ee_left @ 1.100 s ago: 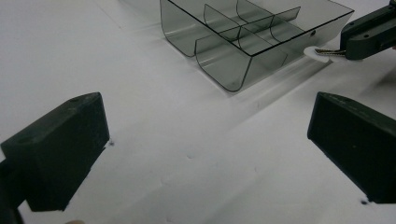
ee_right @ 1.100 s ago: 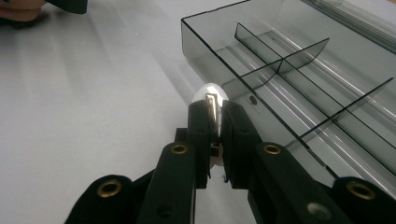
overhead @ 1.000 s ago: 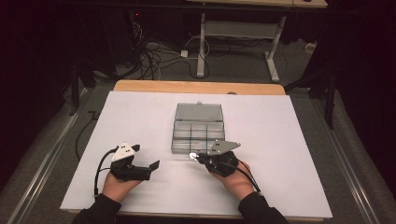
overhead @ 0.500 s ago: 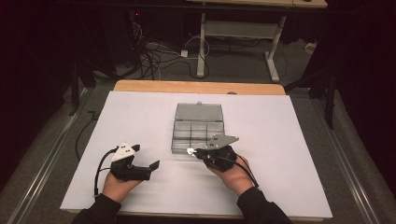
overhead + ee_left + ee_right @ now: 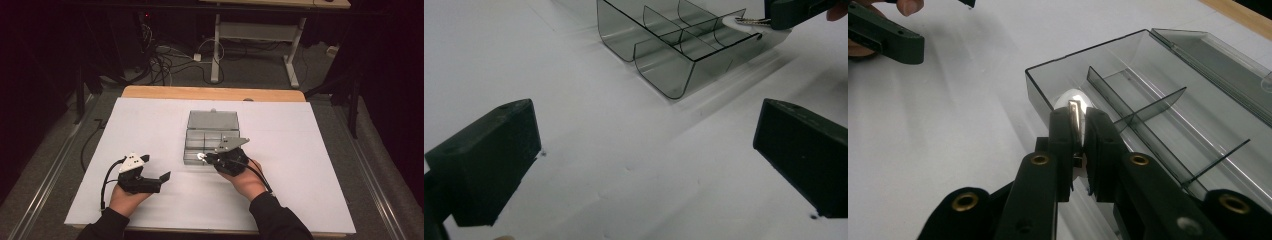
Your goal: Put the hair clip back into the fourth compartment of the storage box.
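Right gripper view: the right tongs [image 5: 1077, 131] are seen clamped on a small white-and-metal piece [image 5: 1074, 102], its rounded white end held over the near corner compartment of the clear grey divider box [image 5: 1168, 100]; whether the piece touches the box wall cannot be told. From the left gripper view the same piece [image 5: 744, 22] is shown from the side as a flat white tab with a thin metal part, poised at the top edge of the box [image 5: 674, 55], while the left tongs [image 5: 644, 155] are seen standing wide apart with nothing but the white surface [image 5: 624, 190] between them. In the high view the box [image 5: 210, 137] is seen lying mid-surface with its lid laid open on the far side. Compared with the earlier frames, the right tongs [image 5: 204, 157] have been carried slightly forward and up toward the box, whereas the left tongs [image 5: 162, 176] have been kept in place. The right hand [image 5: 245, 177] is held low behind the box, pointing leftward; the left hand [image 5: 127, 195] is rested on the surface [image 5: 300, 150], well apart from the box.
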`<state>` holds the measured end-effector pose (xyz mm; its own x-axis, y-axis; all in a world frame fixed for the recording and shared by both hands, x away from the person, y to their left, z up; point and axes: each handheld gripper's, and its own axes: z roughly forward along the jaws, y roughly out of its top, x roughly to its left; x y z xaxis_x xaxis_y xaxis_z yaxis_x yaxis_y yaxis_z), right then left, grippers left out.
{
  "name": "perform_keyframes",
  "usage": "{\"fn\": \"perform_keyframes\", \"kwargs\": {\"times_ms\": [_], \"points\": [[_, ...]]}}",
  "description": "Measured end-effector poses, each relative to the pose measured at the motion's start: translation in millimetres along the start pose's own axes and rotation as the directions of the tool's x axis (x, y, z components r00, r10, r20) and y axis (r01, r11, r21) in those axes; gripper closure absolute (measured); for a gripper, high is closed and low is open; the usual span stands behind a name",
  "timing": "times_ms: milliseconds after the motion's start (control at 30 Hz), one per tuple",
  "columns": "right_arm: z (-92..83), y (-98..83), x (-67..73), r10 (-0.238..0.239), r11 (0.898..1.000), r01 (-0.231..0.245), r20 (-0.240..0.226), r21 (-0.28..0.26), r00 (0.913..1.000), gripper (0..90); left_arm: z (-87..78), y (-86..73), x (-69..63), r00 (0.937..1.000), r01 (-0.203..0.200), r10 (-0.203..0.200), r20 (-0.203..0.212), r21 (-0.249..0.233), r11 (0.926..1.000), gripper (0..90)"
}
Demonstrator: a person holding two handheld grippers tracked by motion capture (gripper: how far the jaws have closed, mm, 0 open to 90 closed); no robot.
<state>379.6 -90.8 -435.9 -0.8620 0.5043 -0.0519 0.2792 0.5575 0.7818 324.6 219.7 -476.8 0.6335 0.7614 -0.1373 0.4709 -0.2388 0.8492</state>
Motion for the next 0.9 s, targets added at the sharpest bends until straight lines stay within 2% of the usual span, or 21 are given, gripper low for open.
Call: {"fn": "perform_keyframes", "kwargs": {"times_ms": [900], "points": [[26.2, 19.5, -1.2, -0.019, 1.000, 0.019, -0.009, 0.016, 0.9998, 84.0, -0.9, 0.3, 0.5, 1.0000, 0.002, -0.002, 0.004, -0.006, 1.0000, 0.0]]}}
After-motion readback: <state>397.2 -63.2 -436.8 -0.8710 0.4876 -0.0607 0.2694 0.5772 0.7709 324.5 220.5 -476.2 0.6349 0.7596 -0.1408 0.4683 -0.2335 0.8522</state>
